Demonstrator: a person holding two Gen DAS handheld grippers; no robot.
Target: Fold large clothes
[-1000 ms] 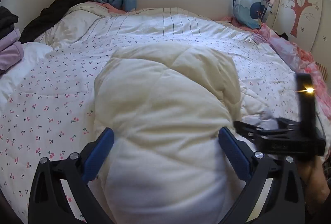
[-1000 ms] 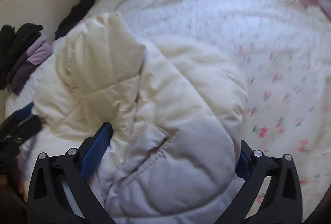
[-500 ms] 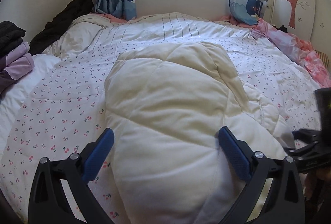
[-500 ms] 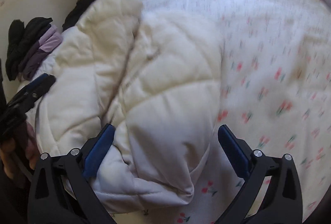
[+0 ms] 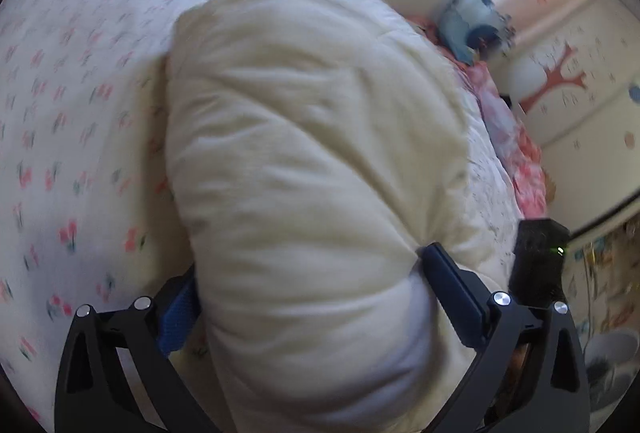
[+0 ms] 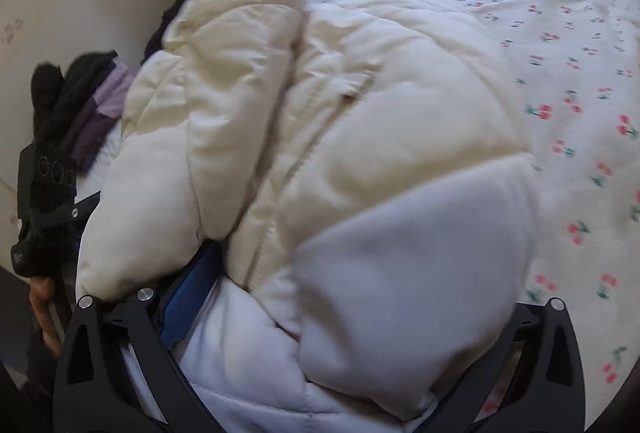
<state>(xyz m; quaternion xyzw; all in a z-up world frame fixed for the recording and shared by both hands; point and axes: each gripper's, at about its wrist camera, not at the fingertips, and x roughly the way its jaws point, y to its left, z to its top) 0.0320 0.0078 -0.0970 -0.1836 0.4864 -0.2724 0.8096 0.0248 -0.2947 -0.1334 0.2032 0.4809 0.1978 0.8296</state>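
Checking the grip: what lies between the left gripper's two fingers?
In the left wrist view, the cream puffy jacket bulges between the left gripper fingers, filling the gap.

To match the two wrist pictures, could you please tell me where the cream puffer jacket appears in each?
Left wrist: cream puffer jacket fills the centre, between the fingers.
Right wrist: it fills centre and left, bulging over the fingers.
Shared landmark: cherry-print bedspread.

jacket (image 6: 360, 121) on bed (image 6: 560, 33), clothes pile (image 6: 92, 101) left
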